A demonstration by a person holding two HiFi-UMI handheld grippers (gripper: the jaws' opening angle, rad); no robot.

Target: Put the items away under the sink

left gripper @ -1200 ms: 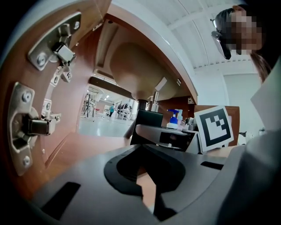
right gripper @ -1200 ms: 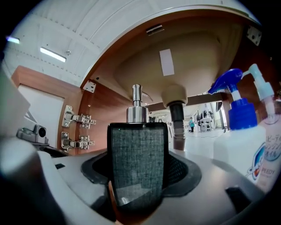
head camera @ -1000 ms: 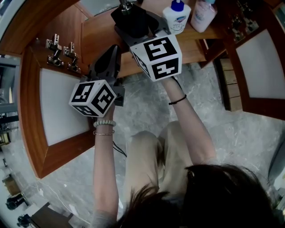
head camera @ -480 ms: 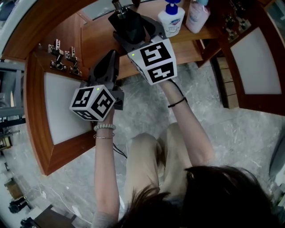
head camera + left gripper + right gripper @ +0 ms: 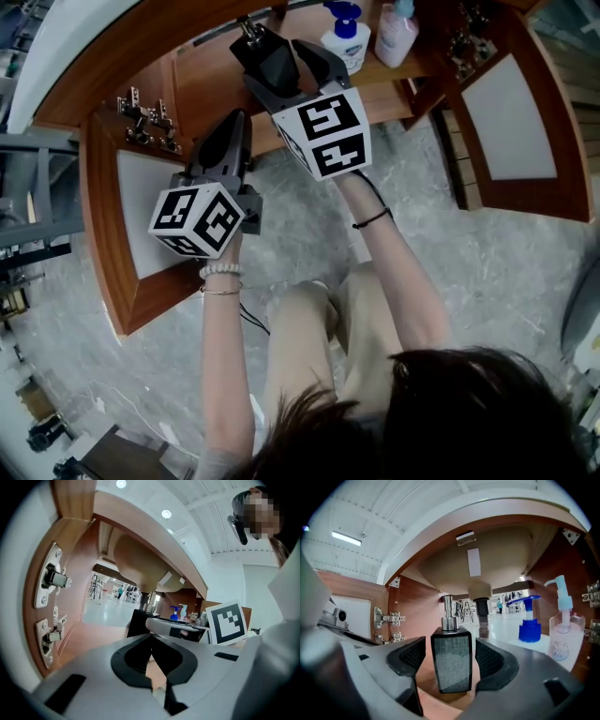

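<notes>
The person crouches in front of the open cupboard under the sink, a hand-held gripper in each hand. The right hand-held gripper (image 5: 450,652) reaches into the cupboard with its 2 jaws spread to either side of a black soap dispenser (image 5: 451,663). A thin gap shows on each side of the dispenser, so it is not clamped. The dispenser stands upright on the wooden cupboard floor (image 5: 211,80), its metal pump pointing up, in front of the drain pipe (image 5: 481,603).

To the right of it, further along the floor, 2 more bottles stand near each other: a white bottle with a blue pump (image 5: 529,631) and a clear pinkish bottle (image 5: 566,639).

The left hand-held gripper (image 5: 151,641) sits lower and to the left, near the open left door (image 5: 131,220) with its 2 hinges (image 5: 142,120). Its jaws are closed tip to tip, with nothing between them.
</notes>
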